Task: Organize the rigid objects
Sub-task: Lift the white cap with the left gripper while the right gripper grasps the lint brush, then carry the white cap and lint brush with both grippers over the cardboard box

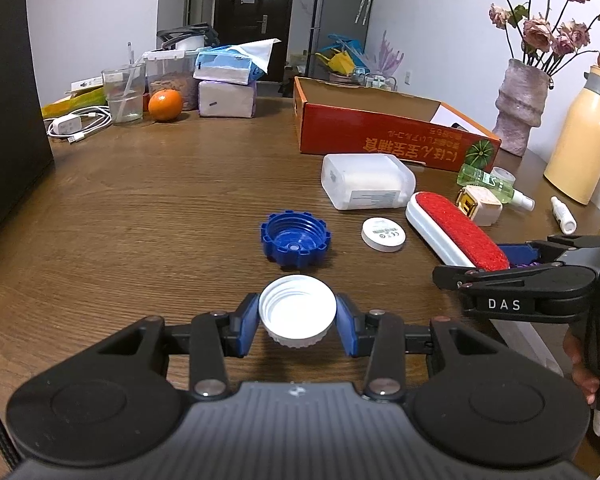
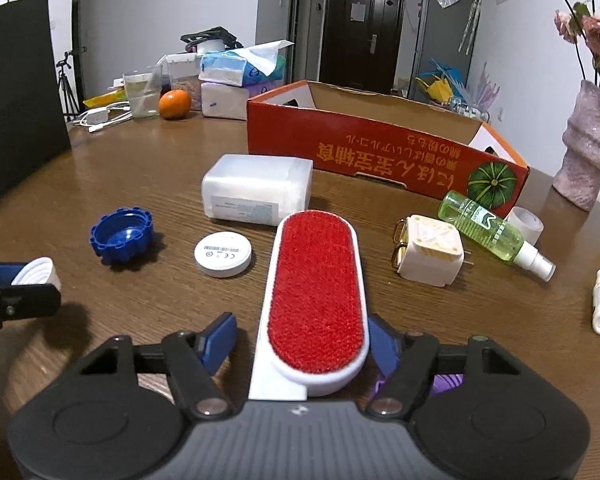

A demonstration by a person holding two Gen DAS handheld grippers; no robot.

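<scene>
The left tool [image 1: 297, 322] pinches the white cap [image 1: 297, 310] by its rim; it could pop free. The right tool [image 2: 301, 340] straddles the lint brush [image 2: 315, 292], unclosed, and risks nudging it.

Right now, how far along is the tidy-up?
Barely begun: nothing loose visibly sits in the red box, though its floor is mostly hidden. In hand: the left hand-held gripper brackets the white cap; the right hand-held gripper straddles the lint brush, open. Left on the table: blue cap, white disc, spray bottle, plug.
</scene>
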